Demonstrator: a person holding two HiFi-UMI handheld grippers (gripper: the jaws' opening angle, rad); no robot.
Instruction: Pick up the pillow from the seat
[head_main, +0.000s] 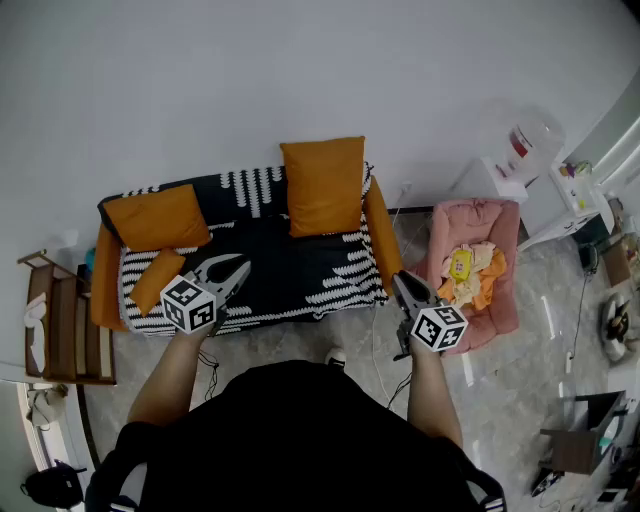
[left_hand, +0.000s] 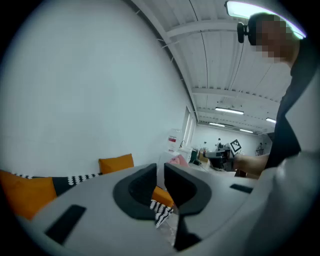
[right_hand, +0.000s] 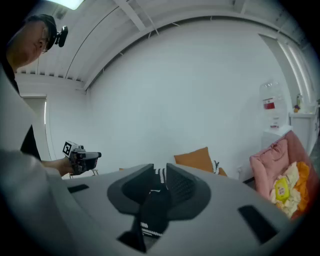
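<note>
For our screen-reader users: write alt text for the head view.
Seen from above, a person holds the left gripper and right gripper, both shut and empty, before a sofa with a black-and-white cover. Orange pillows sit on it; a pink armchair stands to its right.

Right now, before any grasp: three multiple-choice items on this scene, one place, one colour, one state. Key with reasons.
1. In the head view, where does the pink chair stand?
A) right of the sofa
B) left of it
C) on top of it

2. What colour is the pillow leaning on the sofa back?
A) green
B) orange
C) white

3. What is the state of the left gripper?
A) wide open
B) clamped on a pillow
C) shut, empty

Key:
1 A: the chair sits past the sofa's right arm.
2 B: it is plainly orange.
3 C: the left gripper view shows its fingers closed up with nothing held between them.
</note>
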